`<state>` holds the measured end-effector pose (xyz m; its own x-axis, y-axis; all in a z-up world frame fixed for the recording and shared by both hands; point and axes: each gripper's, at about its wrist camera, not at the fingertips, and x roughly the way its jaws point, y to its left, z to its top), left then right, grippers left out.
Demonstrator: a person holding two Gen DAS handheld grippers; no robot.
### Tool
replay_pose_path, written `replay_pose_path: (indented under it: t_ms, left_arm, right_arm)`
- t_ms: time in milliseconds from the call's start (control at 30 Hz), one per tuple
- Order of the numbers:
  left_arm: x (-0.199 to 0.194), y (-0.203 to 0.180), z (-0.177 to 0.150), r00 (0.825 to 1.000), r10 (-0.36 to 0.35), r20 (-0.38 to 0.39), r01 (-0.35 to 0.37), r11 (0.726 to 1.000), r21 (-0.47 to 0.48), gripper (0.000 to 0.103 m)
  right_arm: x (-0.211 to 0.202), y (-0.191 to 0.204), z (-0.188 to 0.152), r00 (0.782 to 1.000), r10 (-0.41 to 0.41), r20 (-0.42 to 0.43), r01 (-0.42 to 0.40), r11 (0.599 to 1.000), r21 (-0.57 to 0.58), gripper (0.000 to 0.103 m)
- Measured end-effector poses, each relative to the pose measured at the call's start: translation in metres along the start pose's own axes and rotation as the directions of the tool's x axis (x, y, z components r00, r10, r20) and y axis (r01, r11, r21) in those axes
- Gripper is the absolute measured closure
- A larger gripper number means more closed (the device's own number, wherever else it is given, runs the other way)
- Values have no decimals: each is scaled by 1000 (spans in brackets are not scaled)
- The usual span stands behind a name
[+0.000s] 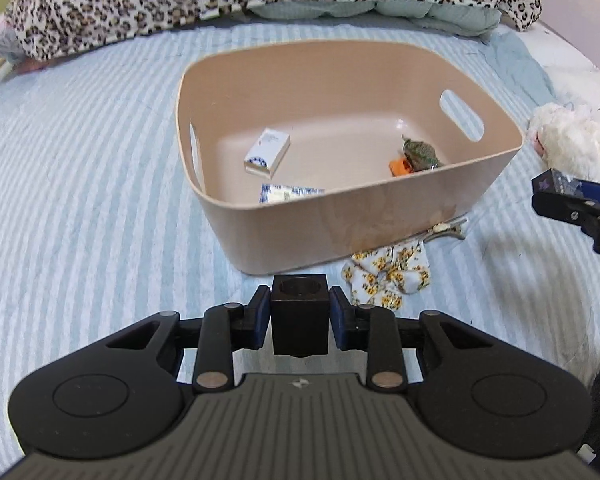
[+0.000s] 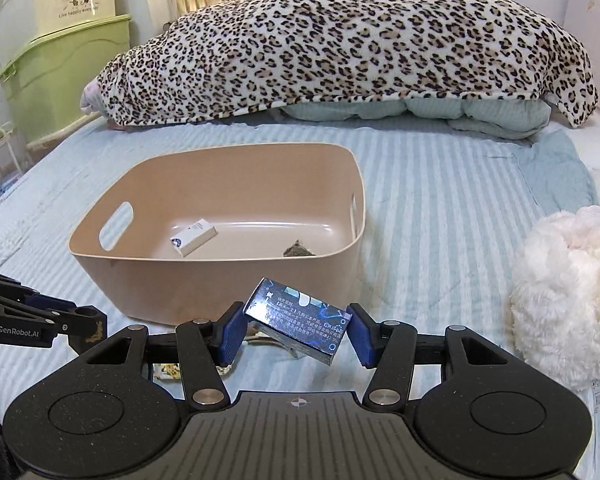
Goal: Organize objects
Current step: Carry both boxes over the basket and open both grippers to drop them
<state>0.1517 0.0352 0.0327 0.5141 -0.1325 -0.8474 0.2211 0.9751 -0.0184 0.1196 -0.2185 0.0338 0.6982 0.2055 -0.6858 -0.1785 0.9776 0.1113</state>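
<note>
A beige plastic bin (image 1: 380,224) (image 2: 204,280) stands on the striped bed. Inside it lie a white box (image 1: 267,151) (image 2: 193,239), a blue-and-white packet (image 1: 290,193), and a green and orange item (image 1: 416,156). My left gripper (image 1: 299,318) is shut on a black cube (image 1: 299,314), held just before the bin's near wall. My right gripper (image 2: 296,330) is shut on a dark blue printed box (image 2: 296,320), tilted, in front of the bin. It also shows at the right edge of the left wrist view (image 1: 568,196).
A floral cloth (image 1: 388,278) and a metal hair clip (image 1: 448,230) lie by the bin's near corner. A white plush toy (image 2: 564,300) lies to the right. A leopard blanket (image 2: 340,48) covers bedding at the back. Green storage boxes (image 2: 60,72) stand at the left.
</note>
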Motion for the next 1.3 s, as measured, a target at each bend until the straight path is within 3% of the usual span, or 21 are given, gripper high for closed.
replay_pose_path:
  t_ms: [333,567,767,900,1167,1300]
  left_arm:
    - [-40,0,21,987,-14,162,24,998,-61,70]
    - [-44,-2,43,964,36,264,0,991,-134,70]
    - [-18,-8,63,944,118,308,-62,981,-185,70]
    - [10,-7,71,931,182,315,-120,971,-207,70]
    - [71,3,78,953,246,177,-205,953,-222,70]
    - [77,-1,76,951,266,161,-236,955,-181,70]
  right_arm:
    - [-11,4,17,995,1,101,-4,1000,30,51]
    - [-3,8,39,984,-1,181,-14,997,80,51]
    - [19,11,54,976,-19,216,-8,992,123,51]
    - [41,13,56,981,-36,191,11,991,130,51]
    - [83,23,56,991,-89,100,81,993,81,51]
    - [95,28,51,993,-110,49,109,994,29,51]
